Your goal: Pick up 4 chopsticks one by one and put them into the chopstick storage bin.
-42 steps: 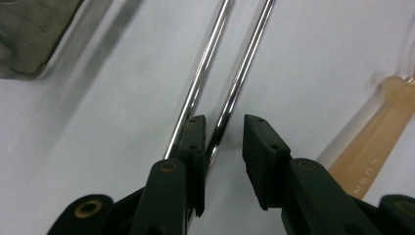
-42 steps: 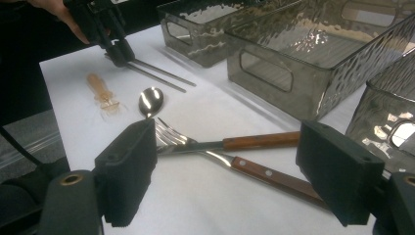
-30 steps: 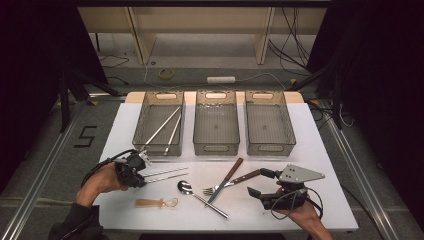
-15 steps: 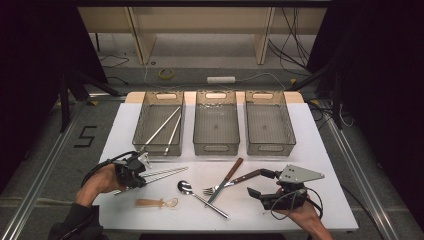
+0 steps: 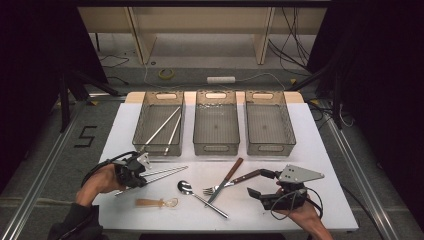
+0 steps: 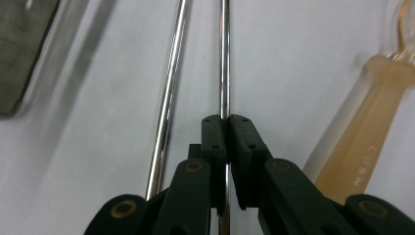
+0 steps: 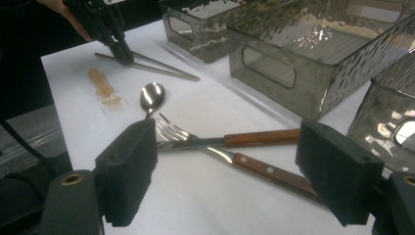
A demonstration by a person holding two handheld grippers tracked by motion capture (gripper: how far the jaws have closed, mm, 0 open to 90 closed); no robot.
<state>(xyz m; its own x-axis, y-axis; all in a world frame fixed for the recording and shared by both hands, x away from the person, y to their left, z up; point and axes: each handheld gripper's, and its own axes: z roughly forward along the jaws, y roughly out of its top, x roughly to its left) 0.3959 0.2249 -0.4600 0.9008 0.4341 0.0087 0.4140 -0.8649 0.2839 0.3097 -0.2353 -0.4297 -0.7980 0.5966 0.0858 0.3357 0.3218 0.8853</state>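
Observation:
My left gripper [image 5: 144, 173] rests on the white table [image 5: 320, 150] at the front left. Its jaws are shut on one metal chopstick [image 6: 224, 68]. A second chopstick [image 6: 169, 98] lies just beside it, outside the jaws. In the left gripper view my left gripper [image 6: 226, 120] points along both sticks. My right gripper [image 5: 257, 183] hovers open at the front right with nothing between its jaws. In the right gripper view my right gripper [image 7: 234, 171] faces a wooden-handled fork [image 7: 171, 133], which lies crossed with a wooden-handled knife [image 7: 274, 174].
Three clear grey bins stand in a row at the back. The left bin [image 5: 145, 107] holds two metal chopsticks, while the middle bin [image 5: 216, 146] and right bin [image 5: 269, 147] hold nothing. A metal spoon [image 5: 186, 188] and an amber plastic spoon [image 5: 156, 203] lie near the front edge.
The left gripper has edged slightly to the right along the chopsticks. The right gripper and the cutlery have stayed in place.

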